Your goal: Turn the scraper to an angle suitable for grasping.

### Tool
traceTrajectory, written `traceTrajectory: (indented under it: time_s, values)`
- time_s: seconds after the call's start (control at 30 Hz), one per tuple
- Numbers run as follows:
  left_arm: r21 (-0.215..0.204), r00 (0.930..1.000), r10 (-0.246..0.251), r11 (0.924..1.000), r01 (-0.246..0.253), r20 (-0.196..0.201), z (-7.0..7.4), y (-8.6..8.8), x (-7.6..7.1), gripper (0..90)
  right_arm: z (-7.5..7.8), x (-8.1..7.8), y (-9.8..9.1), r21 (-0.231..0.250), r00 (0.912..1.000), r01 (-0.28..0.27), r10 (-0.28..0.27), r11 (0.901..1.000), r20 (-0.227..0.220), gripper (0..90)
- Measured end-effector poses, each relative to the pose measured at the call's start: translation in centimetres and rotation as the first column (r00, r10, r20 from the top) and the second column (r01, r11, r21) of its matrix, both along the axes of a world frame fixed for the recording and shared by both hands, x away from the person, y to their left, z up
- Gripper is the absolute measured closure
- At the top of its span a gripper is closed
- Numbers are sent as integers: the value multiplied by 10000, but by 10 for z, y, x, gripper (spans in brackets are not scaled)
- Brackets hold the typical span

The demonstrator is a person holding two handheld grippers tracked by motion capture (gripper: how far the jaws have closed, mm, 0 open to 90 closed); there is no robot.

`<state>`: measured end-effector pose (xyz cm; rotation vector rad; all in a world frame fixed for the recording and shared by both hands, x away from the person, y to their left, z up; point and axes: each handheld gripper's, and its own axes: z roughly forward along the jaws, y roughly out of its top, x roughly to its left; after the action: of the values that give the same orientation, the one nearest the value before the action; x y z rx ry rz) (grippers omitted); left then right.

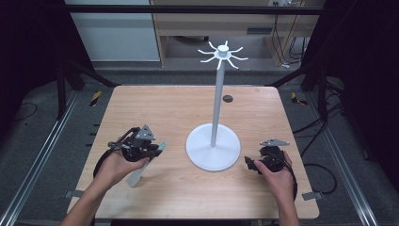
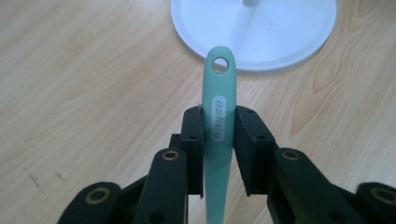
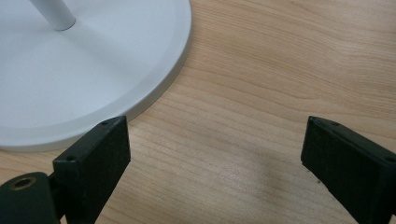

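Your left tool (image 2: pixel 218 140) is clenched on the mint-green spatula (image 2: pixel 219 135), pads pressed on both sides of the handle. Your right tool (image 3: pixel 215 158) is released, jaws wide apart with only bare bench (image 3: pixel 261 70) between them. Spatula's long axis runs along the left tool's jaws: the handle end with the hanging hole points away from you toward the white stand's round base (image 2: pixel 261 32), and the pale blade sticks out behind and below your left hand (image 1: pixel 115 165). You get the blade in the high view, low by your wrist just over the bench; the left gripper view gives the handle, the hole and a white label with lettering. High view also gives the stand's tall pole (image 1: pixel 217 101) and the hook ring (image 1: pixel 222 53) on top. Base sits mid-bench between your two tools; your right tool's view has its rim just beside the left jaw. Small dark round spot (image 1: pixel 227 98) on the far bench behind the pole. Nothing lies between spatula and base.
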<state>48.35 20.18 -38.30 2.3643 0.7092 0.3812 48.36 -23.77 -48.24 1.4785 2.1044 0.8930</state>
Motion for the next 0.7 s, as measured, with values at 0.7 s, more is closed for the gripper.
traceTrajectory:
  time_s: [0.7]
  values:
    - [-2217, 9814, 421, 9751, 4, 1873, 32, 3, -14, 740, 0, 0, 0, -23, 10000, -38, 37, 10000, -31, 86]
